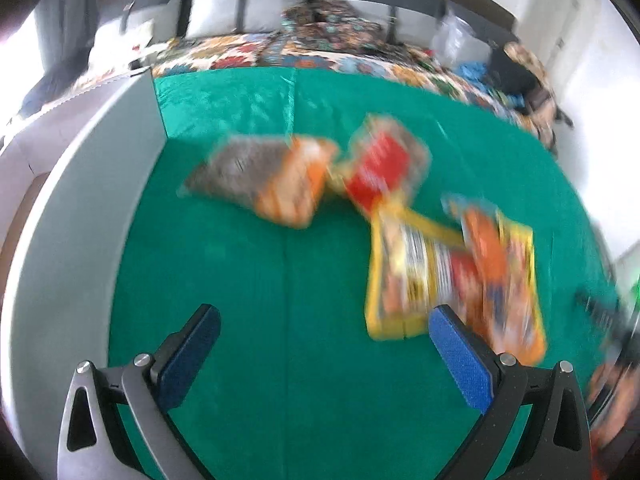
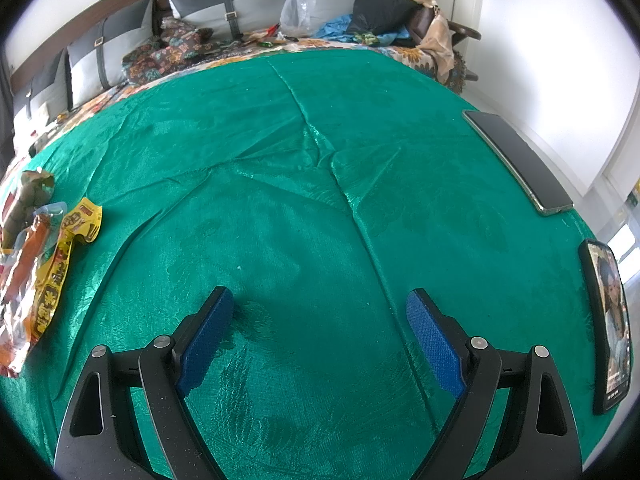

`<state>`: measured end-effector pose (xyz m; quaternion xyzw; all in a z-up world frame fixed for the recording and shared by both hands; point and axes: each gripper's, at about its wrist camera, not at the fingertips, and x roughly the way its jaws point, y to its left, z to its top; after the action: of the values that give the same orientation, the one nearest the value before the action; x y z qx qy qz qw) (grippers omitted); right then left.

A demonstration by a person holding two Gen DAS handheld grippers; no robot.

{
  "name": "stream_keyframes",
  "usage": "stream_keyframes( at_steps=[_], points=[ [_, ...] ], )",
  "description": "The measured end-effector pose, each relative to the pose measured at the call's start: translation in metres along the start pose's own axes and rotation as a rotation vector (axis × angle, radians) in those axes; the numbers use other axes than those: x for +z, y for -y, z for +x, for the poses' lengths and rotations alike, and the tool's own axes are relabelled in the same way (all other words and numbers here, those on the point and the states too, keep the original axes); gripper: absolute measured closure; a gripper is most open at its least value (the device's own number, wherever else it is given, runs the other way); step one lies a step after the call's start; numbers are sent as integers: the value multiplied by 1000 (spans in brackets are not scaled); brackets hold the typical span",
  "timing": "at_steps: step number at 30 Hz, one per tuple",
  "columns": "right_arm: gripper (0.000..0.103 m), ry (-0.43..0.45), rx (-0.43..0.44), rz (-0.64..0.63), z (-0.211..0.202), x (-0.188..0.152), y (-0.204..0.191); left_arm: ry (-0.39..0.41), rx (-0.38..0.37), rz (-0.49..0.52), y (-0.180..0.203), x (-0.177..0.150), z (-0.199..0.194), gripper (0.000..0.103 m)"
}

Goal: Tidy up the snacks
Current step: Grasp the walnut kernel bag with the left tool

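Observation:
Several snack packets lie on a green cloth (image 1: 256,280); the left wrist view is motion-blurred. A grey and orange packet (image 1: 264,178) lies centre-left, a red and brown packet (image 1: 384,164) beside it, a yellow packet (image 1: 416,276) nearer, and an orange packet (image 1: 504,280) overlapping its right side. My left gripper (image 1: 324,316) is open above the cloth, its right fingertip just in front of the yellow packet. My right gripper (image 2: 320,300) is open over bare green cloth (image 2: 304,208), holding nothing. The yellow packet (image 2: 60,264) and the orange one (image 2: 24,256) lie at that view's far left.
A grey box wall (image 1: 80,208) stands along the left of the cloth. Two phones, one dark (image 2: 516,160) and one lit (image 2: 610,320), lie at the cloth's right edge. Behind are pillows (image 2: 224,4), patterned bedding (image 1: 320,40), a plastic bag (image 2: 298,10) and piled clothes (image 2: 392,8).

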<state>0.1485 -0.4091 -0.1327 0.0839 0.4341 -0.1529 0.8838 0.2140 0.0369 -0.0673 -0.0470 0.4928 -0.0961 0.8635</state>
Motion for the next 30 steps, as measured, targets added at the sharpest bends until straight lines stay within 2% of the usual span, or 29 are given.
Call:
stream_keyframes(
  at_steps=[3, 6, 10, 13, 17, 20, 25, 30],
  points=[
    [12, 0, 0, 0, 0, 0, 0, -18, -18, -182, -29, 46, 11, 0],
    [12, 0, 1, 0, 0, 0, 0, -92, -5, -364, -57, 89, 35, 1],
    [12, 0, 1, 0, 0, 0, -1, -146, 51, -512, -76, 128, 64, 1],
    [12, 0, 1, 0, 0, 0, -1, -192, 111, -565, -81, 145, 87, 1],
    [12, 0, 1, 0, 0, 0, -1, -225, 197, -559, -80, 156, 115, 1],
    [12, 0, 1, 0, 0, 0, -2, -297, 235, -551, -80, 148, 137, 1],
    [12, 0, 1, 0, 0, 0, -2, -304, 356, -423, -78, 137, 147, 0],
    [12, 0, 2, 0, 0, 0, -2, -288, 335, -368, -89, 126, 135, 0]
  ],
)
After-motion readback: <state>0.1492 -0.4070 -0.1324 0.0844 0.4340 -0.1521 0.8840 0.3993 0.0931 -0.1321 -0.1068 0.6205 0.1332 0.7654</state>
